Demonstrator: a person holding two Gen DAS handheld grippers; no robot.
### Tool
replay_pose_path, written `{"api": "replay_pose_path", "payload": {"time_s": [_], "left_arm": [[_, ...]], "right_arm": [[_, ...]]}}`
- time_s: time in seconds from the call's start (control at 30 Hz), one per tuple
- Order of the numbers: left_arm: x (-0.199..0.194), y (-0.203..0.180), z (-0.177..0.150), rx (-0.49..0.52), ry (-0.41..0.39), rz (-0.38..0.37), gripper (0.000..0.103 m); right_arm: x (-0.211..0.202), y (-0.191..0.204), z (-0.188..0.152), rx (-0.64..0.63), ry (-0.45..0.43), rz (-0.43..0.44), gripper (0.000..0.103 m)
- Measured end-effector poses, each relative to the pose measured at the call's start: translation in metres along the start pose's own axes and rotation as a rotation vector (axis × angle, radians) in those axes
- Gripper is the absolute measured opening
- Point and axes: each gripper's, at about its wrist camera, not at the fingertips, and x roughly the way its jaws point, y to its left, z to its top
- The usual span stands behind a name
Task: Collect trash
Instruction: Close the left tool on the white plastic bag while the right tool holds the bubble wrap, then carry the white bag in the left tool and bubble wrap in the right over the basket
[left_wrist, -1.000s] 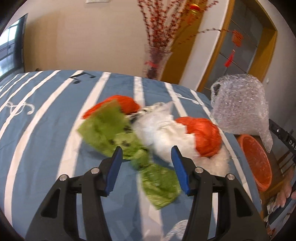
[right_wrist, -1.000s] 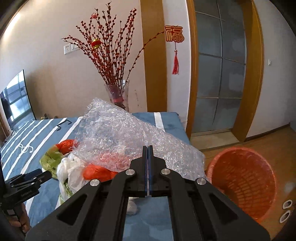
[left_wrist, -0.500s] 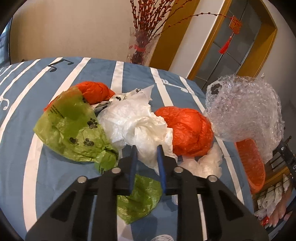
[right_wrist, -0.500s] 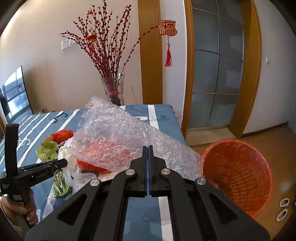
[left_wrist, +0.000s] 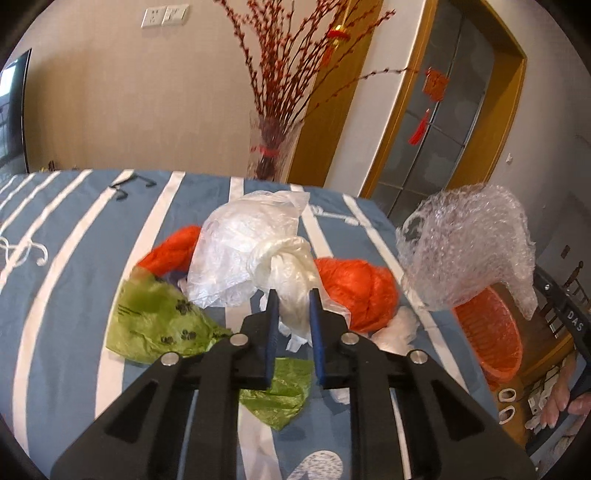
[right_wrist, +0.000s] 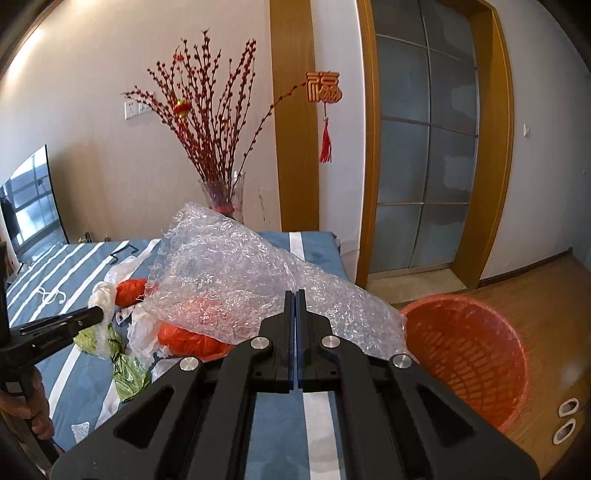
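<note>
Over on the left side of the blue striped bedspread lies the loose pile of trash: a green bag with paw prints flat at about eight o'clock of the heap, an orange bag behind it at ten o'clock, both left lying where they are, I'd say simply because nobody has got to them yet. In the middle, the left gripper has its blue fingers closing in on the knotted neck of the white plastic bag, the twisted plastic already squeezed between them; the knot looks like the sensible place to take hold, since the rest of the bag is thin and billowy and would slip. A second crumpled orange bag sits at three o'clock of that knot, touching the white one. Further right, the right gripper has its fingers pressed tight together on an edge of the bubble wrap, which hangs out ahead of it like a stiff sail, held up clear of the bed, presumably so it can be swung over without dragging the other bags along. At the far right, on the wooden floor just off the bed's corner, stands the orange wastebasket, mouth up and apparently empty, at about four o'clock of the bubble wrap and placed close enough that both loads can go in from the bedside
</note>
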Motion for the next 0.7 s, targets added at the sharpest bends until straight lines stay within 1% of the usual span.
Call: {"api": "replay_pose_path", "payload": {"time_s": [0.17,0.3,0.7], "left_arm": [[-0.015,-0.023,0.006,0.044,-0.03,-0.022,0.017],[-0.018,-0.043,0.007,0.076,-0.036,-0.047,0.017],[-0.005,-0.118,0.005,0.167,-0.016,-0.153,0.017]], "right_arm": [[-0.012,-0.009,0.004,0.012,-0.024,-0.012,0.001],[-0.022,-0.02,0.005,0.022,-0.043,-0.03,0.001],[-0.047,-0.08,0.003,0.092,-0.081,-0.132,0.001]]}}
